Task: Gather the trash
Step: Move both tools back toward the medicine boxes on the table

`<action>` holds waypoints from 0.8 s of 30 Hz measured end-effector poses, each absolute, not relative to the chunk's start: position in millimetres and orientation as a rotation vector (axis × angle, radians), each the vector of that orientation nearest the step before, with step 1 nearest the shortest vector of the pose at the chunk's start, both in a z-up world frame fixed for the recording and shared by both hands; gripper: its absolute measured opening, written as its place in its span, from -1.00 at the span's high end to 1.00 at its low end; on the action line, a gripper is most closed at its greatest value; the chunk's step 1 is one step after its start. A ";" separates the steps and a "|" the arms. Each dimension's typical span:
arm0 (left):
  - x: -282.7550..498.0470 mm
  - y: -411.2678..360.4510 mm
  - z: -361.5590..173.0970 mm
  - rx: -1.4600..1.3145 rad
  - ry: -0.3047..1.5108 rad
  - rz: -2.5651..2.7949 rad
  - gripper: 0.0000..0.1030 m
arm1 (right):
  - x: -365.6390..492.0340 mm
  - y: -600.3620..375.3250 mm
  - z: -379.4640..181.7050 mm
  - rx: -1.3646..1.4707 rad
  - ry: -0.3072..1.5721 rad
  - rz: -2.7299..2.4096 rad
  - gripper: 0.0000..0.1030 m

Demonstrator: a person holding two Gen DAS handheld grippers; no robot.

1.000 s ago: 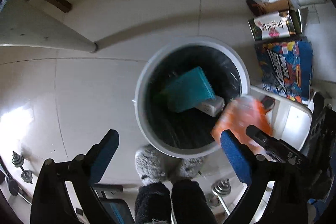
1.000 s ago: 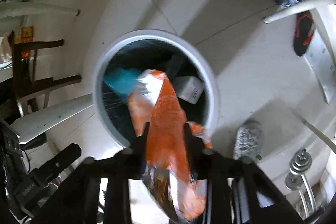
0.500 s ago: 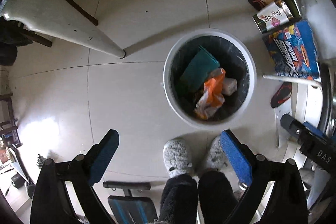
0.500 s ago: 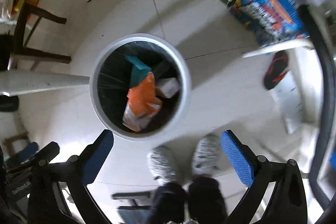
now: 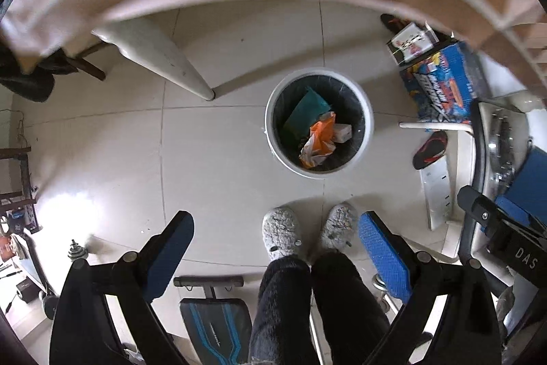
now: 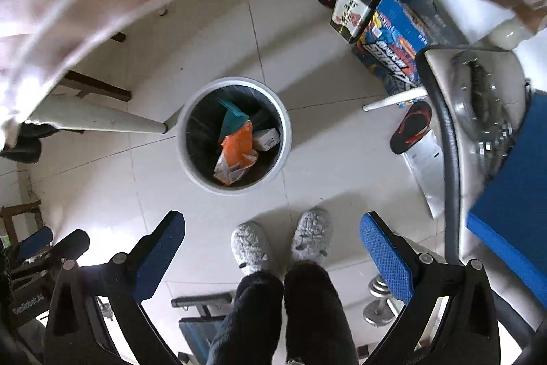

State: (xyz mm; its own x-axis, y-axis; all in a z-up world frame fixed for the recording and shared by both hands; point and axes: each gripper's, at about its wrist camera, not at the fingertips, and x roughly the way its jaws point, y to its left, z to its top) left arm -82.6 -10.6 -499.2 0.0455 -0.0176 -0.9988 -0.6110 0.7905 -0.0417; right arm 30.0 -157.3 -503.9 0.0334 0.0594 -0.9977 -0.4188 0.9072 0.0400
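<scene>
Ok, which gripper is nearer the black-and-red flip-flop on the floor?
Right, by a little. Both hang open high above the floor. The flip-flop lies to the right of the right gripper; from the left gripper it lies farther right, beyond the trash bin.

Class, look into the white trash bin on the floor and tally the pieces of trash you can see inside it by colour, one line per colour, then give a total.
Inside the trash bin:
Teal box: 1
Orange snack bag: 1
White carton: 1
Total visible: 3 (anything buried under them cannot be seen)
</scene>
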 end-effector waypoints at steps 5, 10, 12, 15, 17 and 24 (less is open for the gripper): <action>-93.5 -16.1 -429.6 -0.532 1.441 0.487 -0.92 | 13.4 -157.0 -426.9 -0.259 1.497 0.395 -1.00; -85.1 -9.6 -360.8 -0.517 1.365 0.521 -0.92 | 21.6 -154.8 -347.4 -0.150 1.485 0.399 -1.00; -73.9 -5.6 -342.6 -0.511 1.333 0.536 -0.92 | 34.5 -153.7 -319.2 -0.121 1.462 0.398 -1.00; -49.6 -1.6 -326.2 -0.482 1.295 0.548 -0.92 | 72.5 -154.1 -275.5 -0.087 1.414 0.413 -1.00; -25.1 -0.8 -317.8 -0.452 1.274 0.549 -0.92 | 100.3 -155.1 -258.3 -0.090 1.392 0.406 -1.00; 75.4 10.2 -295.2 -0.412 1.227 0.572 -0.98 | 247.0 -172.9 -214.5 -0.097 1.309 0.345 -1.00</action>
State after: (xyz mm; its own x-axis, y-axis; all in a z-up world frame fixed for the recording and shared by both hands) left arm 75.4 10.2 -295.2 0.2272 0.1860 -0.9559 -0.6124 0.7905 0.0083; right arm 247.0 -172.9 -214.5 0.2159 0.1943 -0.9569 -0.3028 0.9450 0.1235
